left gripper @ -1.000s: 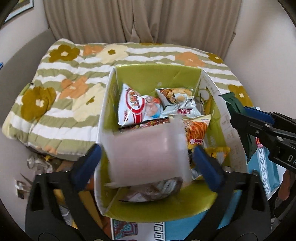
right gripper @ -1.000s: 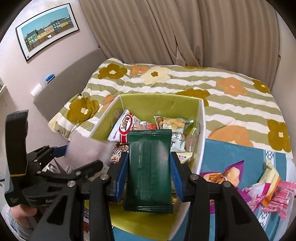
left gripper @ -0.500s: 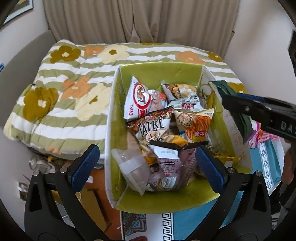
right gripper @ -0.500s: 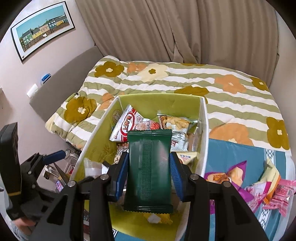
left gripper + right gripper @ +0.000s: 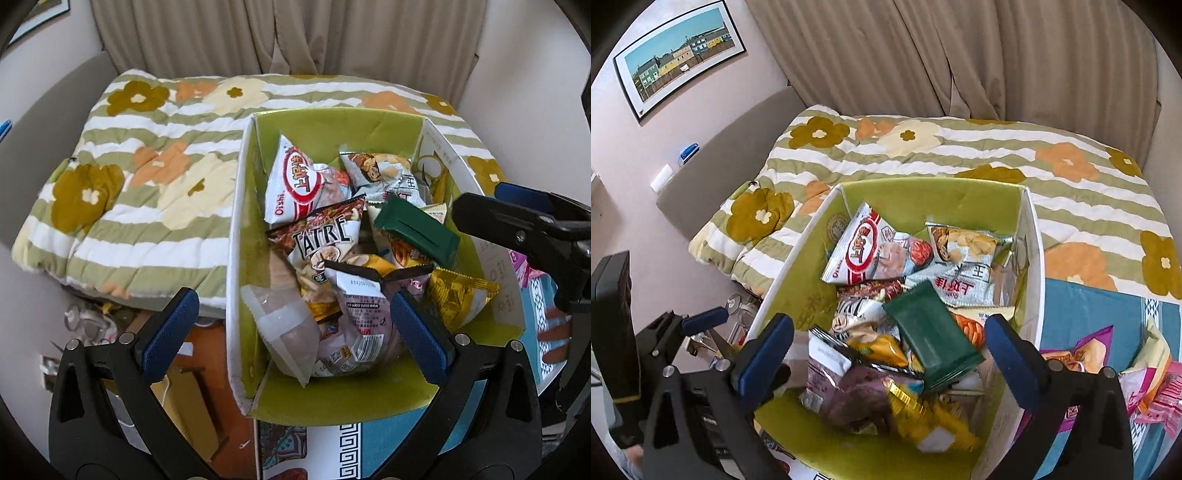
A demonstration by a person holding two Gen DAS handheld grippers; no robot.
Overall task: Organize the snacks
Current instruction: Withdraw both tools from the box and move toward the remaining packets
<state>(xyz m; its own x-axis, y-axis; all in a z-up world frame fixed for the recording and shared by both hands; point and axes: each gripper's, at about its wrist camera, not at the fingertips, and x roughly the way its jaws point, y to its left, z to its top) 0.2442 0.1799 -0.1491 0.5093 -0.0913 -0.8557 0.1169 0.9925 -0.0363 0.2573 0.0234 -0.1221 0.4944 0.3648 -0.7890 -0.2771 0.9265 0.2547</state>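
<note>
Most packets already lie heaped in our green box (image 5: pixel 332 406), the green packet (image 5: pixel 932 338) on top. Both claws, left (image 5: pixel 295 330) and right (image 5: pixel 888 349), hang spread and empty above it. Several snacks (image 5: pixel 1145 380) left on the blue cloth (image 5: pixel 1082 306) beside it

beige curtains (image 5: pixel 960 59), floral bedspread (image 5: pixel 960 155), framed picture (image 5: pixel 679 55) on wall.
</note>
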